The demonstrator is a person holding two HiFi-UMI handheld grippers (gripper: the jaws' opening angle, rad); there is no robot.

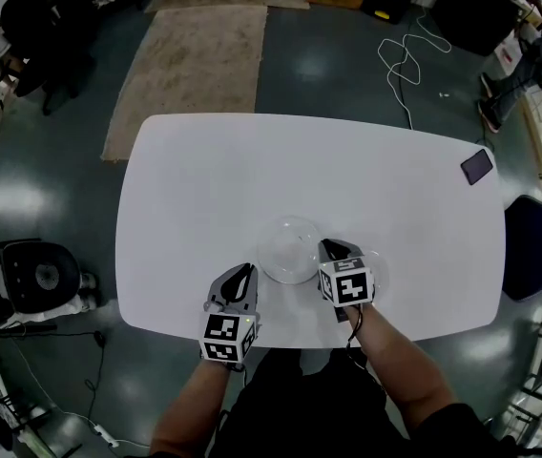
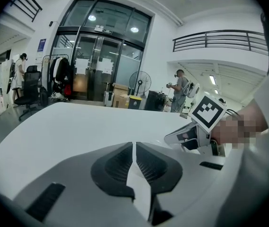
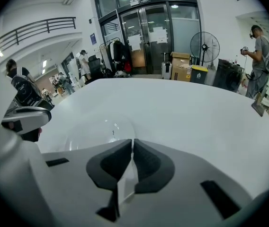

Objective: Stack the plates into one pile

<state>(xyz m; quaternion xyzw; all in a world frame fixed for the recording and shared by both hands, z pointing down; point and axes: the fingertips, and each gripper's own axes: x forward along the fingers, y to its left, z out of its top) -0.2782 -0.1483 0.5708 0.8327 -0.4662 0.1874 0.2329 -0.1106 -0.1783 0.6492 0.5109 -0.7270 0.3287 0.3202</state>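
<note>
A clear plate (image 1: 290,248) lies on the white table (image 1: 252,170) near its front edge; in the right gripper view the plate (image 3: 96,132) sits just ahead and left of the jaws. My right gripper (image 1: 332,248) (image 3: 132,144) points down at the plate's right rim, its jaws drawn together with only a thin pale sliver between the pads, shut on that rim. A faint curved outline to the right of that hand may be a second clear plate (image 1: 378,260). My left gripper (image 1: 244,271) (image 2: 134,148) rests left of the plate, shut with nothing in it.
A dark phone (image 1: 476,166) lies near the table's right edge. A blue chair (image 1: 531,246) stands off the right side and a black chair (image 1: 32,275) off the left. A rug (image 1: 195,65) and a white cable (image 1: 405,55) lie on the floor beyond.
</note>
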